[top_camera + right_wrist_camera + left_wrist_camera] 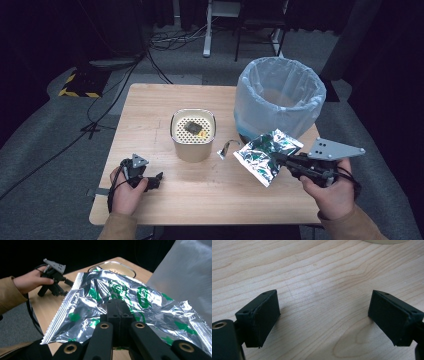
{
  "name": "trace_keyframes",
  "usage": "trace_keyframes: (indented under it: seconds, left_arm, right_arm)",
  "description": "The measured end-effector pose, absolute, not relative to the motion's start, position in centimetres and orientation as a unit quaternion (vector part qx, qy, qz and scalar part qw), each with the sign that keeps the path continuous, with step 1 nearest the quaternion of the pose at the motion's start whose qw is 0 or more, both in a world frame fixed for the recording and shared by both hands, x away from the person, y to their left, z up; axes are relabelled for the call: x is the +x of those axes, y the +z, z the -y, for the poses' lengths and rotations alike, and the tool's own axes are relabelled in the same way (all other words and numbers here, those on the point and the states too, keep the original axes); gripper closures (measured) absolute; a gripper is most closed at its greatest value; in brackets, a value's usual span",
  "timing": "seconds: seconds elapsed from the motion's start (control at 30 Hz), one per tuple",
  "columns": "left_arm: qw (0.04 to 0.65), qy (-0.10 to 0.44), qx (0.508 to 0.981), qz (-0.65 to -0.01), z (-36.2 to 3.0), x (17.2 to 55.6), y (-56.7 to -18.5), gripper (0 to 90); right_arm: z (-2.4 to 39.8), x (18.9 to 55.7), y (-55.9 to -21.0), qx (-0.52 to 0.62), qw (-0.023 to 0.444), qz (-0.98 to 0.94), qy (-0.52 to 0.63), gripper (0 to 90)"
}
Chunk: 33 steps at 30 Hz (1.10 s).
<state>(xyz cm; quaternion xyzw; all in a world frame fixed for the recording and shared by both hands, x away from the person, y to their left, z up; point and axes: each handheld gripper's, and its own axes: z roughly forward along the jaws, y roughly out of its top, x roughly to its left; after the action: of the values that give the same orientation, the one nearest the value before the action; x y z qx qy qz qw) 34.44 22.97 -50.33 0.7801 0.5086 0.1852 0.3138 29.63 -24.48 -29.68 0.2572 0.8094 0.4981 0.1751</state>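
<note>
A crinkled silver foil packet (266, 154) with green print hangs just above the table's right side, and my right gripper (278, 159) is shut on its near edge. In the right gripper view the packet (120, 302) spreads wide beyond the two closed jaws (119, 307). My left gripper (156, 180) rests on the wood at the front left, open, nothing between its fingers (262, 315). A cream tub (193, 135) with a perforated insert and a dark lump stands mid-table. A torn strip of foil (227, 148) lies beside it.
A bin lined with a translucent bag (279, 95) stands at the table's back right, just behind the packet. Cables and chair legs (220, 30) are on the floor beyond the table. The table's front edge (210, 217) runs close to both hands.
</note>
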Motion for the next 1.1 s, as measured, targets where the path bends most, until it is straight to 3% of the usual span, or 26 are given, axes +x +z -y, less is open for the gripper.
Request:
trace_keyframes:
  seconds: [0.67, 1.1]
  left_arm:
    - [0.313, 0.185, 0.781, -0.508, -23.0, 34.4, -50.3, 10.3]
    - [0.314, 0.186, 0.779, -0.511, -22.9, 34.3, -50.4, 10.3]
  right_arm:
    - [25.4, 30.4, -23.8, 0.249, 0.217, -0.788, 0.520, 90.0]
    - [26.9, 33.7, -20.6, 0.276, 0.244, -0.767, 0.525, 90.0]
